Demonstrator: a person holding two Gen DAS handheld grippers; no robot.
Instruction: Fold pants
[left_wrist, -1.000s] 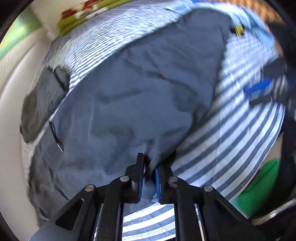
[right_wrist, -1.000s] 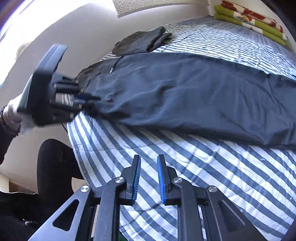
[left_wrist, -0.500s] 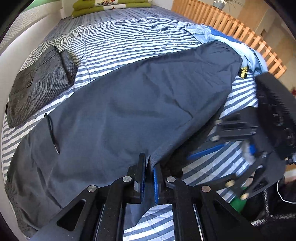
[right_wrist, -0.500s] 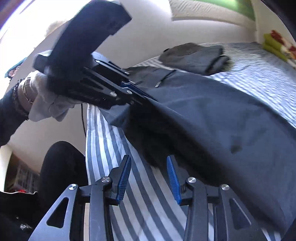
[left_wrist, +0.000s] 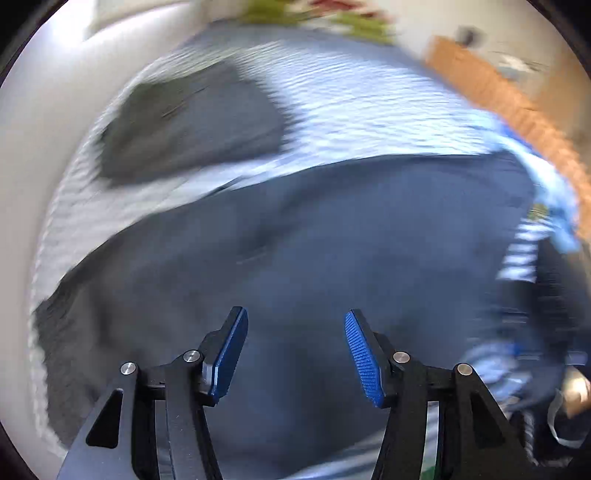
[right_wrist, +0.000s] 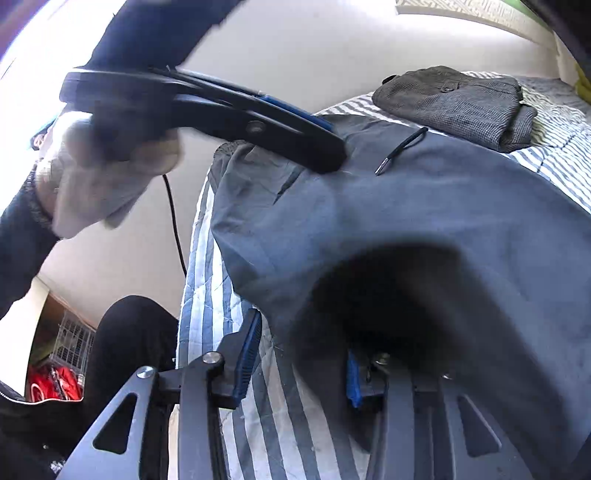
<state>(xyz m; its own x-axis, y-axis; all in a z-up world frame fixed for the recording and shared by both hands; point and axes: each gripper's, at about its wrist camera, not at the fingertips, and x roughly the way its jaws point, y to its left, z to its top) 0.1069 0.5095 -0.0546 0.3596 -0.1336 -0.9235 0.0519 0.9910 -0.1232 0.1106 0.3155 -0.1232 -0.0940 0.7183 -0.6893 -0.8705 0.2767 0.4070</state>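
Dark grey-blue pants (left_wrist: 332, 240) lie spread along a striped bed; the left wrist view is blurred. My left gripper (left_wrist: 295, 315) hovers over them, jaws opening wide, nothing between the blue pads. In the right wrist view it (right_wrist: 332, 158) is seen side-on in a gloved hand (right_wrist: 103, 177), tips near the waist end by a black drawstring (right_wrist: 400, 149). My right gripper (right_wrist: 303, 343) is at the near edge of the pants (right_wrist: 406, 206). A fold of fabric drapes over its right finger and hangs between the closing jaws, and the pads still stand apart.
A folded grey tweed garment (right_wrist: 454, 103) lies beyond the pants on the striped cover (right_wrist: 207, 302). A light blue garment (left_wrist: 550, 184) and a wooden railing (left_wrist: 498, 92) are at the far right. The person's dark leg (right_wrist: 125, 339) stands beside the bed. A black cable (right_wrist: 173, 229) hangs there.
My left gripper has let go of the pants edge, opened wide and swung over toward the waist end. My right gripper has pushed into the pants edge, with fabric now over its right finger.
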